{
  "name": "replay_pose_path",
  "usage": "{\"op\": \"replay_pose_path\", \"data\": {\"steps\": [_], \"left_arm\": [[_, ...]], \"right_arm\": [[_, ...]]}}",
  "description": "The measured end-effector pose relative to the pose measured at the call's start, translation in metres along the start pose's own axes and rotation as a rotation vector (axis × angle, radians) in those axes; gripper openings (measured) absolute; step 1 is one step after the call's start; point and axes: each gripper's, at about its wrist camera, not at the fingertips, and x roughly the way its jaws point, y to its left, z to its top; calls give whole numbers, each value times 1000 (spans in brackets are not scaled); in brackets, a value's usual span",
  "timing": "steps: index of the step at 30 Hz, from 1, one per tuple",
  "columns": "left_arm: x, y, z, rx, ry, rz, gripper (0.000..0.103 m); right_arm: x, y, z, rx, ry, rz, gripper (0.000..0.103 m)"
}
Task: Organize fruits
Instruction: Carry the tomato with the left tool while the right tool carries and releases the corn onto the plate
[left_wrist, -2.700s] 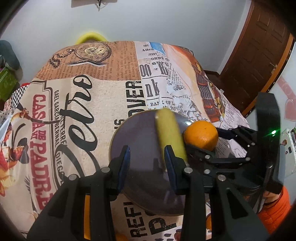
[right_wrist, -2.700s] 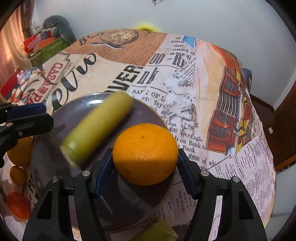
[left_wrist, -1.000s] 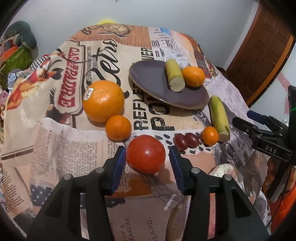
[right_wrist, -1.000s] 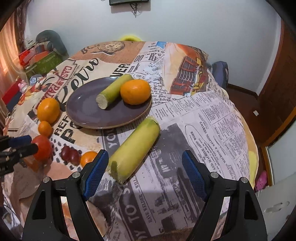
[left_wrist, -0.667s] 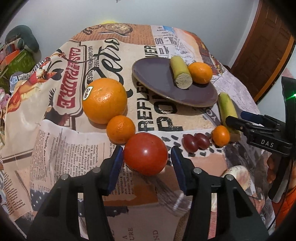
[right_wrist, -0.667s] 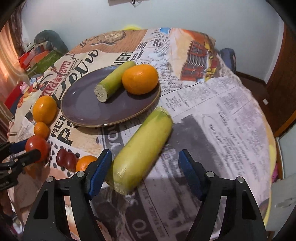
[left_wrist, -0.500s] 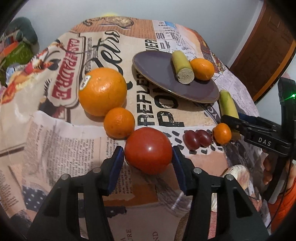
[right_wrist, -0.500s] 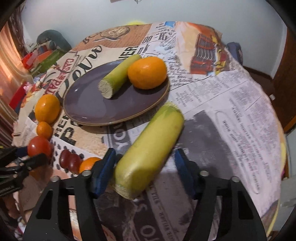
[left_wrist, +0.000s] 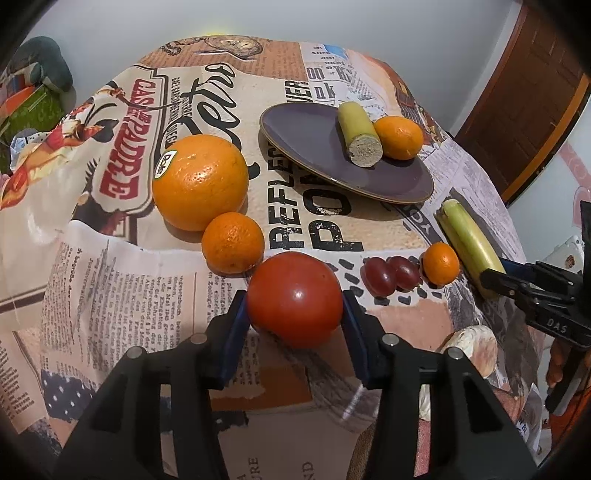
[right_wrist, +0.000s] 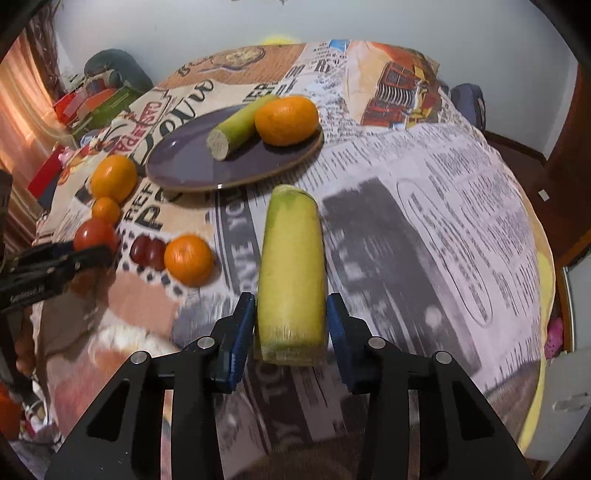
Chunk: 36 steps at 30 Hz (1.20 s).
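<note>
My left gripper (left_wrist: 293, 319) is shut on a red tomato (left_wrist: 294, 304) near the table's front edge. My right gripper (right_wrist: 290, 330) is shut on the near end of a thick yellow-green stalk piece (right_wrist: 291, 275) lying on the cloth; this stalk also shows in the left wrist view (left_wrist: 470, 242). A purple plate (left_wrist: 306, 142) holds a short green stalk piece (left_wrist: 359, 134) and an orange (left_wrist: 399, 137). The plate (right_wrist: 192, 162) also shows in the right wrist view.
A large orange (left_wrist: 199, 181), a small orange (left_wrist: 232, 242), two red grapes (left_wrist: 391, 275) and a tiny orange (left_wrist: 440, 264) lie on the printed tablecloth (left_wrist: 110, 288). A wooden door (left_wrist: 524, 103) stands far right. Clutter (right_wrist: 92, 99) sits beyond the table's left.
Both grippers left the plate, moved back to the near table and closed in: the left on the tomato, the right on the thick stalk, which turned in line with the fingers.
</note>
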Motion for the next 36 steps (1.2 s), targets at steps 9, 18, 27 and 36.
{"op": "replay_pose_path", "data": {"steps": [9, 18, 27, 36], "left_arm": [[1, -3, 0, 31, 3, 14, 49], [3, -6, 2, 49, -7, 28, 49], [-13, -7, 5, 47, -47, 10, 48], [-59, -14, 21, 70, -176, 16, 48]], "right_arm": [[7, -5, 22, 29, -36, 4, 37], [31, 6, 26, -21, -14, -45, 36], [4, 11, 30, -41, -94, -43, 36], [-31, 30, 58, -68, -209, -29, 36]]}}
